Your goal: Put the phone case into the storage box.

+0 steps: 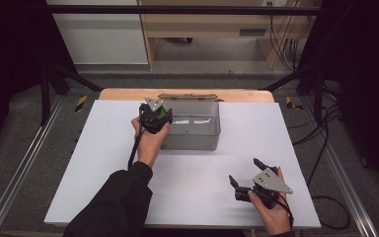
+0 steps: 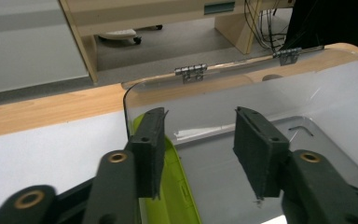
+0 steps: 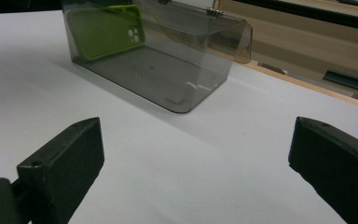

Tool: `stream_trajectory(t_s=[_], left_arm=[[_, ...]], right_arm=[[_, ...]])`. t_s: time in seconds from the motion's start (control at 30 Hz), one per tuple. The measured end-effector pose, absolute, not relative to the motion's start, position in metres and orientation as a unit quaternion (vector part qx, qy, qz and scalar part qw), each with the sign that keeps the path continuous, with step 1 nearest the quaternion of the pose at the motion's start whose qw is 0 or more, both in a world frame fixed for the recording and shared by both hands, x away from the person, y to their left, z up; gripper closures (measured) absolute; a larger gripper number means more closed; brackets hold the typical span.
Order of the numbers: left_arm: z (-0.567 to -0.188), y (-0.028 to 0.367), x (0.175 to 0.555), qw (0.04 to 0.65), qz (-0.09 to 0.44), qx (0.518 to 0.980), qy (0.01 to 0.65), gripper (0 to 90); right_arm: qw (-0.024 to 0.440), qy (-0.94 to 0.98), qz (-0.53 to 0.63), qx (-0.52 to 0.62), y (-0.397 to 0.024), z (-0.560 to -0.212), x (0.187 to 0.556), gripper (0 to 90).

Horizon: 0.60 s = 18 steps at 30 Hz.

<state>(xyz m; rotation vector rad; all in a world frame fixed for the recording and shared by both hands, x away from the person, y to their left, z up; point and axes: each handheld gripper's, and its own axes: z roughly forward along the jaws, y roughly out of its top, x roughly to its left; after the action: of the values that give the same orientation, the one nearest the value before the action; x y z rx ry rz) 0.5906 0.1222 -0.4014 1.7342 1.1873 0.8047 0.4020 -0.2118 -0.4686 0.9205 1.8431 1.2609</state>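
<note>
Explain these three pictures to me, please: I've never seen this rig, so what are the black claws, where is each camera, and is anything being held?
A person holds a two-jaw tool in each hand. The high view looks down on the white table. The other two cameras ride on the tools, looking along their jaws. On the table stands a clear smoky box with a hinged lid, and a green phone case leans inside it. The left gripper hovers over the box's end above the case, jaws apart, gripping nothing. The right gripper rests open nearer the person, holding nothing.

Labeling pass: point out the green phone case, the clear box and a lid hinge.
green phone case [image 3: 103,31], right gripper view, flat back
clear box [image 3: 177,79], right gripper view, front wall
lid hinge [image 2: 190,72], left gripper view, metal leaf
</note>
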Motion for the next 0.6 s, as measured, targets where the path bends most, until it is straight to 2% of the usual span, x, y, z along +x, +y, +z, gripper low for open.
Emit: stream_trajectory(t_s=[0.17,0.6], left_arm=[[-0.4010,0.1211,0.5900,0.437,0.327,0.700,0.460,42.9],[-0.4012,0.1179,0.5901,0.443,0.330,0.700,0.452,36.3]], right_arm=[[0.355,0.713,0.488,0.357,-0.2118,-0.4686,0.4020,3.5],[0.354,0.714,0.487,0.357,-0.2118,-0.4688,0.4020,3.5]])
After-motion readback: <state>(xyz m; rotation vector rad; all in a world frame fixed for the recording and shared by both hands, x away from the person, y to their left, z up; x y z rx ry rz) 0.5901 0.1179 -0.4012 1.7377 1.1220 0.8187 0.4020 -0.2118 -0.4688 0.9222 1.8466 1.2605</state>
